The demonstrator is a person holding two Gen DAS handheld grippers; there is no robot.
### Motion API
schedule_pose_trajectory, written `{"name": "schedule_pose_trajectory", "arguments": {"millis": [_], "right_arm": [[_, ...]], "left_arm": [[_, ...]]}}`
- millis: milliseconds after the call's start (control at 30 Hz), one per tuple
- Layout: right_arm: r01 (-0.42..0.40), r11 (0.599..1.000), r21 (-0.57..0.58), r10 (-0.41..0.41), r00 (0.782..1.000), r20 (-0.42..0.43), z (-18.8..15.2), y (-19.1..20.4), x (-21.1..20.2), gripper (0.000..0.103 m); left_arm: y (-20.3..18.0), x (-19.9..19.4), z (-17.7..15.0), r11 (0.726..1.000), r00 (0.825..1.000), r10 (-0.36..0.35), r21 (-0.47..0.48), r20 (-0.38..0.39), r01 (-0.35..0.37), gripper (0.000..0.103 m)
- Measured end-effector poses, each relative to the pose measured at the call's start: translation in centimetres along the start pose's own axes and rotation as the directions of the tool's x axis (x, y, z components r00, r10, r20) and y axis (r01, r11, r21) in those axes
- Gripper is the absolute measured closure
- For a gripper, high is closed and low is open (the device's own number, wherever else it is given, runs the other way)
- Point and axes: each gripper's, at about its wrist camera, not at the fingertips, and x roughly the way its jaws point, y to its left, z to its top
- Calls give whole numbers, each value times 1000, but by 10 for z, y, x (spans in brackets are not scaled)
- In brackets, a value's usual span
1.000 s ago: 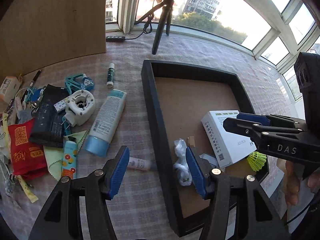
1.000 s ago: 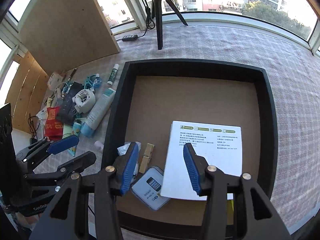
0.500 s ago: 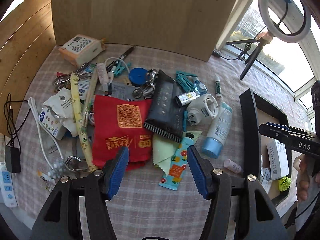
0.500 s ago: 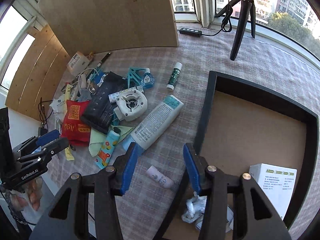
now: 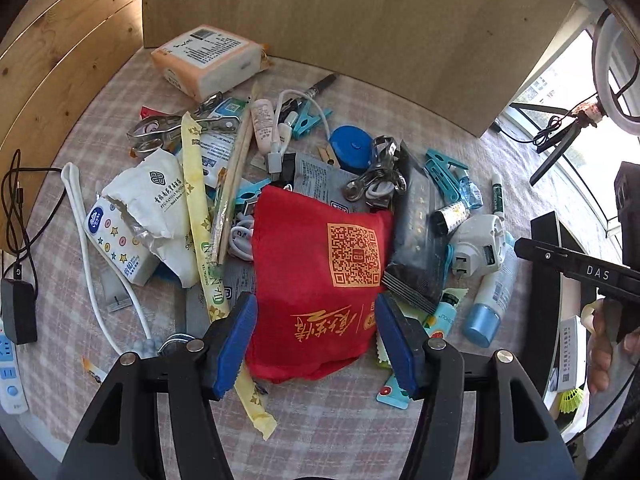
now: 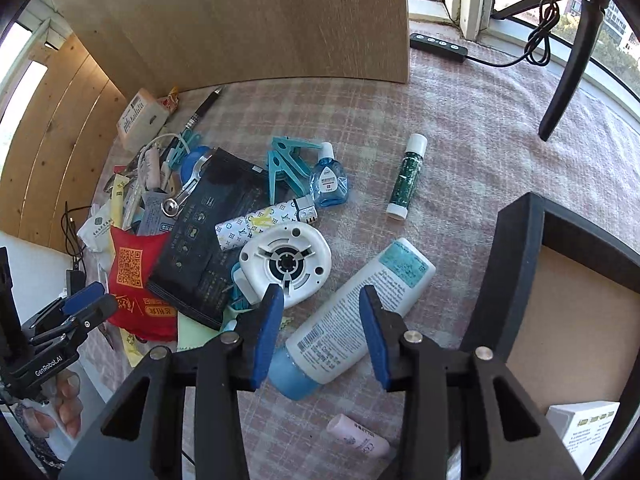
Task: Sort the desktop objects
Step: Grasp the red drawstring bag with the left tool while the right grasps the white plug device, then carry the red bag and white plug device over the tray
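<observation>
Left wrist view: I am in the pick-up step. My left gripper (image 5: 316,340) points steeply down with its jaws wide apart astride the red pouch (image 5: 320,280), pads not pressing it. My right gripper (image 6: 322,334) hangs over the white lotion tube (image 6: 360,312); its jaws have just been closing, with the tube between them but not yet clamped. Next, I judge, each must descend and close. The black tray (image 6: 516,272) waits beside the pile.

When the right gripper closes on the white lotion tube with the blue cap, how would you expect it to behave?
The white lotion tube with the blue cap lies flat on the checked cloth, its body between the open right gripper pads. It looks like soft plastic, so it may dent slightly. Being round, it could roll if nudged. The glossy surface may slip.
</observation>
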Motion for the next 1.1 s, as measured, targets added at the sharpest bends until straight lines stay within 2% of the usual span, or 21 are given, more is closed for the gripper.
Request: {"name": "schedule_pose_trajectory", "arguments": {"millis": [133,367,600,733,1100], "right_arm": [[0,1000,-4,0,1000,-21,10,-1,13,66],[-12,1000,-20,11,998,-65,19,5,37,71],[-7,1000,-22,6,998,-61,22,9,41,79],[-15,1000,-13,14,999,-38,16,5,34,81],[-12,1000,-27,13,999,32,5,9,5,82]], "left_arm": [[0,13,6,1000,1000,5,1,-24,-5,40],[3,24,9,1000,999,-8,-11,-41,8,41],[2,18,8,1000,1000,-1,-11,-8,1,58],[8,9,7,998,999,-36,-42,8,36,70],[11,-33,-3,999,995,-32,-40,95,36,74]]}}
